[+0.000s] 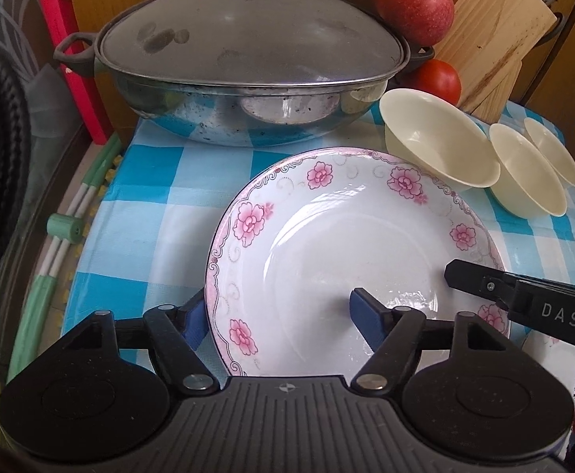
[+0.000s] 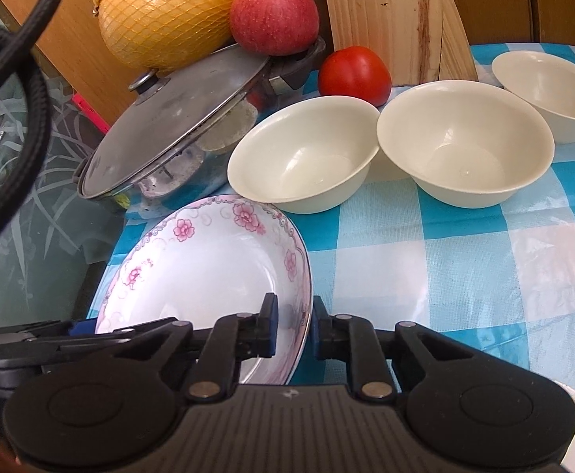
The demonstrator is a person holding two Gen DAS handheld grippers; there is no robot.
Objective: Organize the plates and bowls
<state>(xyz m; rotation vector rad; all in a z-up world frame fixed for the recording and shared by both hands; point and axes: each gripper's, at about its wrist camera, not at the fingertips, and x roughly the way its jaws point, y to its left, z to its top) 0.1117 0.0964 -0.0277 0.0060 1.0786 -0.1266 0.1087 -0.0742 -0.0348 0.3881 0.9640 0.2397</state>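
A white plate with pink flowers [image 1: 350, 252] is held over the blue checked cloth [image 1: 137, 213]. My left gripper [image 1: 277, 325] is open, its fingers astride the plate's near-left rim, one under and one inside. My right gripper [image 2: 294, 329] is shut on the same plate's [image 2: 208, 272] right rim; it also shows in the left wrist view [image 1: 524, 295]. Three cream bowls [image 1: 437, 146] [image 1: 524, 169] [image 1: 551, 149] stand in a row behind the plate, and also show in the right wrist view [image 2: 303, 153] [image 2: 465, 142] [image 2: 551, 90]. Part of another white plate [image 1: 555, 358] lies at the lower right.
A lidded steel wok [image 1: 248, 75] stands at the back left. An apple [image 1: 413, 0], a tomato [image 1: 437, 79], a netted pomelo [image 2: 169, 12] and a wooden knife block [image 1: 496, 35] crowd the back. Green-white rods [image 1: 62, 244] lie along the left table edge.
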